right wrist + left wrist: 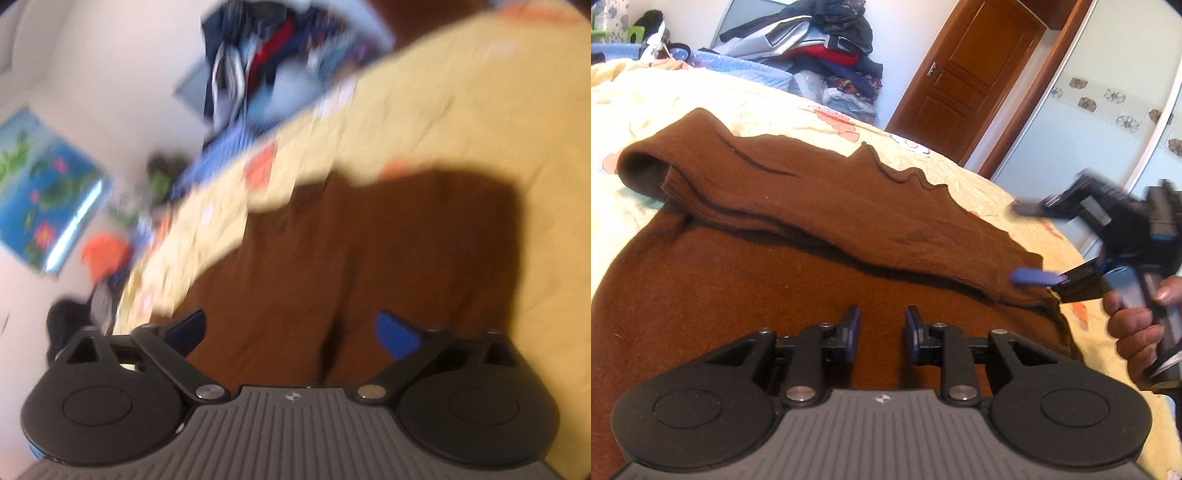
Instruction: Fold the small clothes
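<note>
A brown knit garment (798, 206) lies on the yellow bedsheet (676, 96), with a sleeve folded across its body. My left gripper (881, 325) hovers over the garment's near part, its blue pads a small gap apart with nothing between them. My right gripper (1027, 240) shows blurred at the right of the left wrist view, jaws wide apart, at the garment's right edge. In the blurred right wrist view the right gripper (291, 332) is open wide above the brown garment (388, 251), holding nothing.
A pile of clothes (827, 40) is stacked at the far side of the bed. A wooden door (964, 70) and a sliding wardrobe (1108, 110) stand beyond. A blue flower picture (44, 188) hangs on the wall.
</note>
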